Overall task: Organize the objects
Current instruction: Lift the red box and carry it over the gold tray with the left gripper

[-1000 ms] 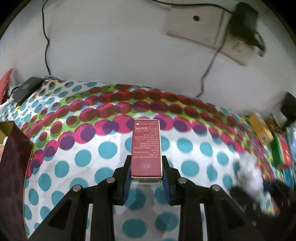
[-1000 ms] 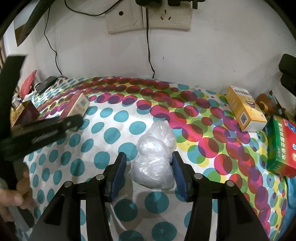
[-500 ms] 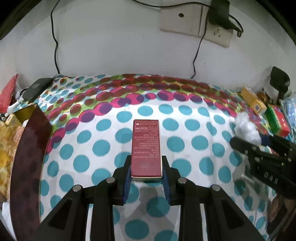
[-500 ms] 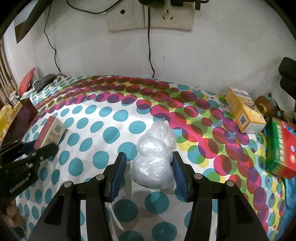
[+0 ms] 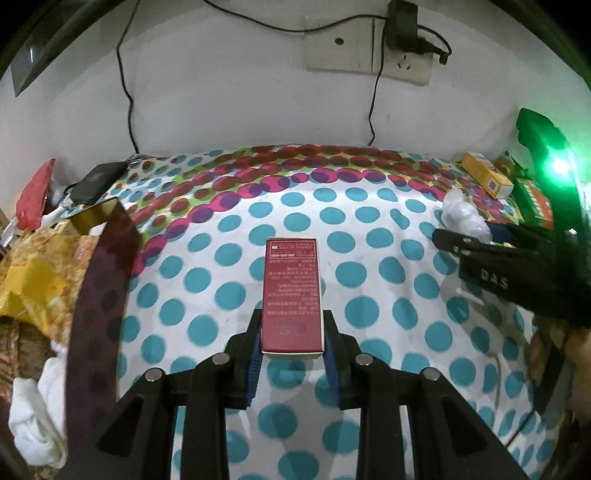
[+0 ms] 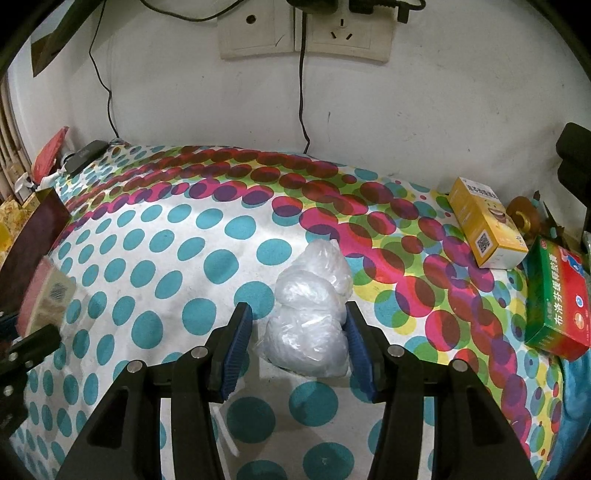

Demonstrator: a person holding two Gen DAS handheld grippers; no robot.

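Red box (image 5: 291, 295) clamped between blue pads of left gripper (image 5: 291, 332), raised over polka-dot cloth (image 5: 369, 221), printed face up. White plastic bundle (image 6: 314, 306) between right gripper (image 6: 299, 332) pads, right pad touching, left pad a little apart; firm grip or not, cannot tell. Around: dark maroon container (image 5: 99, 295) at left edge with yellow wrappers (image 5: 29, 284) beside; yellow carton (image 6: 484, 225) and green carton (image 6: 557, 299) lying at right, well apart from bundle; black device (image 6: 86, 155) at far left by wall; wall sockets (image 6: 306, 33) with cables hanging down. Cloth between red box and maroon container bare.
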